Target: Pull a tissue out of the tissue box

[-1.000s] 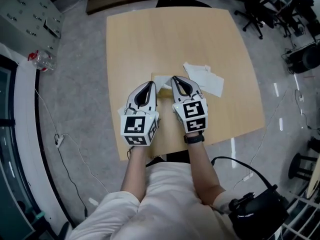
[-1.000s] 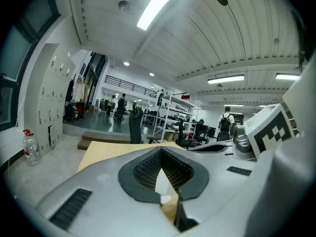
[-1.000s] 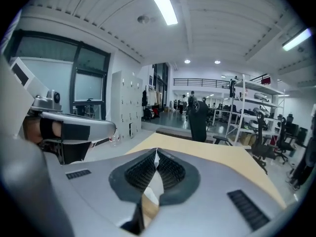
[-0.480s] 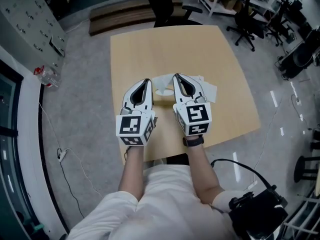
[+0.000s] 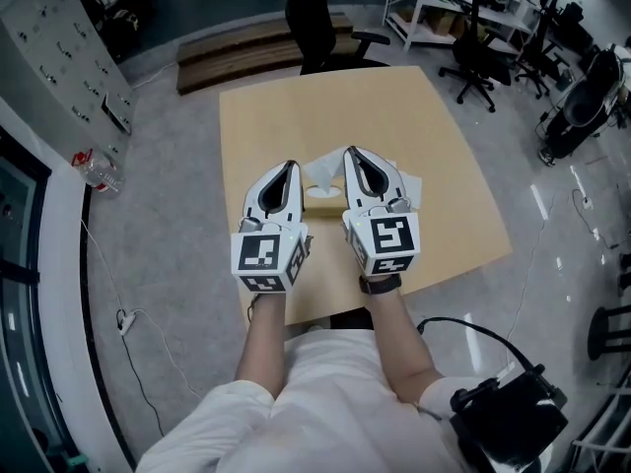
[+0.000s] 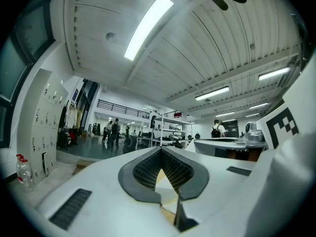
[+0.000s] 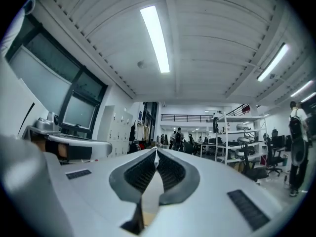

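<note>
The tan tissue box (image 5: 317, 194) lies on the wooden table (image 5: 296, 106), seen between my two raised grippers in the head view. A white tissue (image 5: 323, 165) stands up from the box toward the tip of my right gripper (image 5: 350, 152). In the right gripper view that gripper (image 7: 156, 152) is shut on a thin white sheet, whose edge shows at the tips. My left gripper (image 5: 289, 166) hangs beside the box on its left. Its jaws (image 6: 160, 151) meet at the tips with nothing seen between them. Both point level, well above the table.
A few loose white tissues (image 5: 406, 186) lie on the table right of the box. Office chairs (image 5: 315, 13) and shelves (image 5: 444, 8) stand beyond the far edge. A plastic bottle (image 5: 99, 170) lies on the floor at left. People stand far off in the room.
Both grippers have risen from the table toward the camera. The white tissue has come up out of the box with the right gripper.
</note>
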The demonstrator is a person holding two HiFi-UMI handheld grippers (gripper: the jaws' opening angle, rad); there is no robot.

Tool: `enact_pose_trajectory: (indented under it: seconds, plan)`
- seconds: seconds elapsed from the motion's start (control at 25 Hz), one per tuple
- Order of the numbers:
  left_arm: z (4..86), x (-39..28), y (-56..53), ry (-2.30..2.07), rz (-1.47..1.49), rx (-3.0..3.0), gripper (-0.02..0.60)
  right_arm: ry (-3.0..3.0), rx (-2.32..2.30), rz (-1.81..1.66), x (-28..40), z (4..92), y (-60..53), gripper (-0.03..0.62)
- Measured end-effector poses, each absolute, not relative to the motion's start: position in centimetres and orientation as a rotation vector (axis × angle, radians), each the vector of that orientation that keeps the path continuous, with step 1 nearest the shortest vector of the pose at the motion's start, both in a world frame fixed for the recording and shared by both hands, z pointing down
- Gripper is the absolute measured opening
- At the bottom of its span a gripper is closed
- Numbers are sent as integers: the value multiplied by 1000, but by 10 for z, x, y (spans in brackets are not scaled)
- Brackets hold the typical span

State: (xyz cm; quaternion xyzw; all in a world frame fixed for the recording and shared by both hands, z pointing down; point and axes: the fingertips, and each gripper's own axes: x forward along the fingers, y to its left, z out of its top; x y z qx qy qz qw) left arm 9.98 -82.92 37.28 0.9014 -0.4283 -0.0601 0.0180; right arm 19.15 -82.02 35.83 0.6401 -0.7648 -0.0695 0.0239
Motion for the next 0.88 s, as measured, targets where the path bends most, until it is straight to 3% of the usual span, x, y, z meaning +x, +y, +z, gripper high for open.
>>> enact_pose_trajectory:
  seconds: [0.88]
  plan:
    - [377, 110, -796, -1303, -236, 2797, 0, -2312, 2084, -205, 235, 374, -776, 6]
